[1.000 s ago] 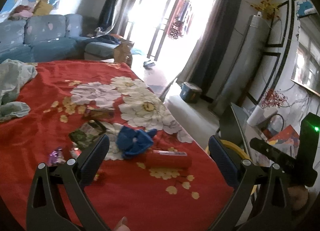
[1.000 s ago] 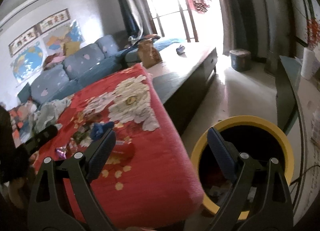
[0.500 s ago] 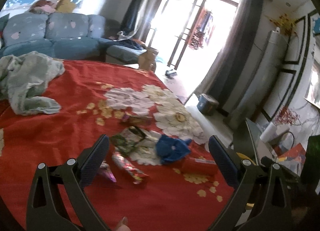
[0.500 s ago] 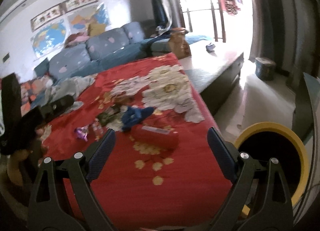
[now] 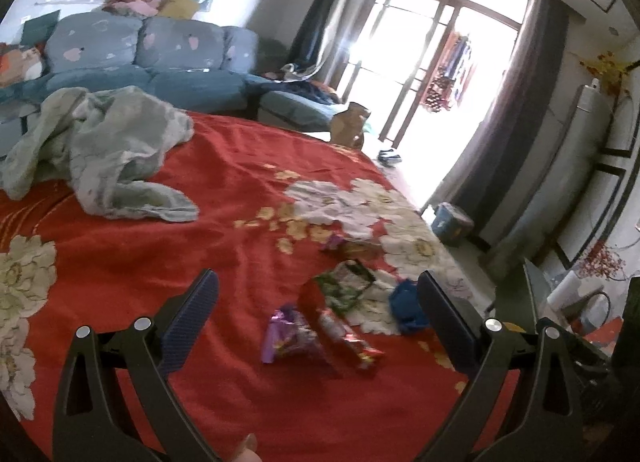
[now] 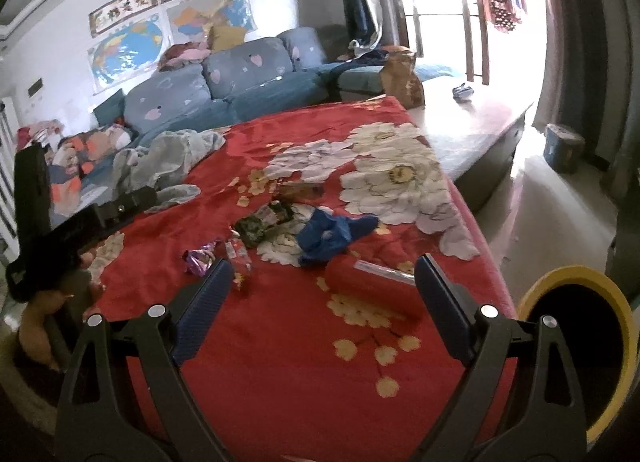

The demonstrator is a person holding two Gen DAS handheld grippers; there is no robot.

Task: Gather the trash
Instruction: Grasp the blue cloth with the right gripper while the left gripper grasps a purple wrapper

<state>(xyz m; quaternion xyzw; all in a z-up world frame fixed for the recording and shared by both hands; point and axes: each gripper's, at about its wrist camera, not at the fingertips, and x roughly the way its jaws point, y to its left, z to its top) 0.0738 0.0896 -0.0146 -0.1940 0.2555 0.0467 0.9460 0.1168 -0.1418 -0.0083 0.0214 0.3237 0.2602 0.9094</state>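
Trash lay scattered near the right edge of the red floral bed (image 6: pixel 280 362): a purple wrapper (image 5: pixel 286 336), a red wrapper (image 5: pixel 344 336), a blue crumpled piece (image 6: pixel 332 234) and a red tube (image 6: pixel 372 282). Both the left tool (image 5: pixel 318 320) and the right tool (image 6: pixel 322 304) hung over it with jaws spread wide, gripping nothing, and a yellow-rimmed bin (image 6: pixel 608 290) stood beside that edge

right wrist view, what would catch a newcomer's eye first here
The red floral blanket fills the middle, with a litter of wrappers on it: a blue wrapper, a purple wrapper to its left and a red pack nearest the open right gripper. A yellow-rimmed bin stands at the blanket's right edge.
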